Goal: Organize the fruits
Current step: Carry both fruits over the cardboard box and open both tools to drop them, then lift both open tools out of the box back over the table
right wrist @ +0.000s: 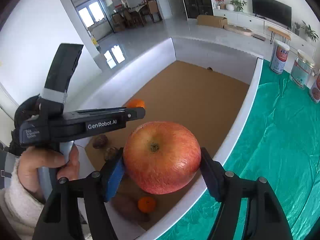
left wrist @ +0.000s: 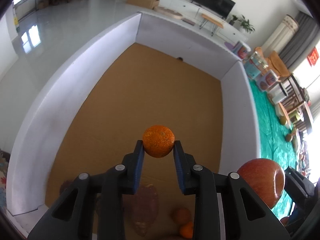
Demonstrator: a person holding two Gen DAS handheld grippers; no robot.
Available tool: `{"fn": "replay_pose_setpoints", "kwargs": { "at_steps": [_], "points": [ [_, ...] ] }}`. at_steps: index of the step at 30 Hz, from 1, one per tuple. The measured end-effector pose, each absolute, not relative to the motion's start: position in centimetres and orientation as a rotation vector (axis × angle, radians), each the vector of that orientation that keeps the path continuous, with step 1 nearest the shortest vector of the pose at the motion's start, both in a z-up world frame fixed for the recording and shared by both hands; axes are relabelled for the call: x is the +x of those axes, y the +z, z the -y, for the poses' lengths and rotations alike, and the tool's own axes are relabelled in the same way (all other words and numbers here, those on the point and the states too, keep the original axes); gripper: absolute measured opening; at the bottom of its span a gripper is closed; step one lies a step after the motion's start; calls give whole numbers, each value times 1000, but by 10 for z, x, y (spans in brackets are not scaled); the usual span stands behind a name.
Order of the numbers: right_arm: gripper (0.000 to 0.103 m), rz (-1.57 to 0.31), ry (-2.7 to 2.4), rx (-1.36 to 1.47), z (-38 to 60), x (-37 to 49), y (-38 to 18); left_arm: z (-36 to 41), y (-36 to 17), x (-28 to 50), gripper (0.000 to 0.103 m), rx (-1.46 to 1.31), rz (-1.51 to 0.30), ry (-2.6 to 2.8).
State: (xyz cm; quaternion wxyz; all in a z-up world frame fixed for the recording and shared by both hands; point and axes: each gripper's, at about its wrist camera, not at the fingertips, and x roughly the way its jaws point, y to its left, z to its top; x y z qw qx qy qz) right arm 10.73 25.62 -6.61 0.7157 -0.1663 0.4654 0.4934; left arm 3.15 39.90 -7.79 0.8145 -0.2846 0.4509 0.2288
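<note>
My left gripper (left wrist: 158, 146) is shut on a small orange (left wrist: 158, 141) and holds it above the cardboard floor of a white-walled box (left wrist: 60, 92). My right gripper (right wrist: 162, 161) is shut on a large red apple (right wrist: 162, 160) and holds it over the box's near right wall (right wrist: 240, 118). The apple (left wrist: 262, 182) also shows at the lower right of the left wrist view. The left gripper's body (right wrist: 80, 124) and the held orange (right wrist: 136, 103) show in the right wrist view. On the box floor lie another orange (right wrist: 146, 204), a sweet potato (right wrist: 130, 210) and two dark passion fruits (right wrist: 100, 141).
A green cloth (right wrist: 280, 150) covers the table right of the box. Tins and a glass jar (right wrist: 302, 71) stand on it at the far right. More fruit lies on the cloth at the far right of the left wrist view (left wrist: 289, 138).
</note>
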Motion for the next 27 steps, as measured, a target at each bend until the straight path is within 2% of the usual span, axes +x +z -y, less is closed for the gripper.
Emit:
{"fn": "replay_pose_setpoints", "kwargs": {
  "at_steps": [1, 3, 5, 6, 7, 9, 12, 15, 21, 24, 27],
  "points": [
    [71, -1047, 1077, -378, -259, 109, -72, -400, -81, 29, 41, -614, -966, 503],
    [73, -1018, 1061, -331, -251, 113, -66, -398, -76, 24, 70, -614, -932, 530],
    [76, -946, 1068, -226, -227, 119, -42, -391, -60, 17, 78, -578, -855, 561],
    [82, -900, 1057, -186, -212, 121, -28, -383, -51, 14, 81, -557, -818, 568],
    [86, -847, 1038, -156, -196, 126, -15, -374, -39, 13, 82, -543, -783, 561],
    [102, -753, 977, -119, -159, 138, 4, -347, -19, 12, 86, -515, -715, 515],
    [103, -705, 840, -113, -93, 158, 0, -288, 2, 22, 88, -443, -664, 389],
    [103, -777, 645, -149, -21, 189, -46, -215, 4, 41, 91, -384, -680, 188],
    [103, -972, 202, -116, 159, 225, -145, -73, -51, 102, 91, -258, -864, -138],
    [103, -992, 43, 3, 223, 225, -156, -31, -86, 138, 91, -183, -917, -155],
    [103, -882, 27, 116, 250, 223, -137, -8, -104, 168, 91, -121, -928, -120]
  ]
}}
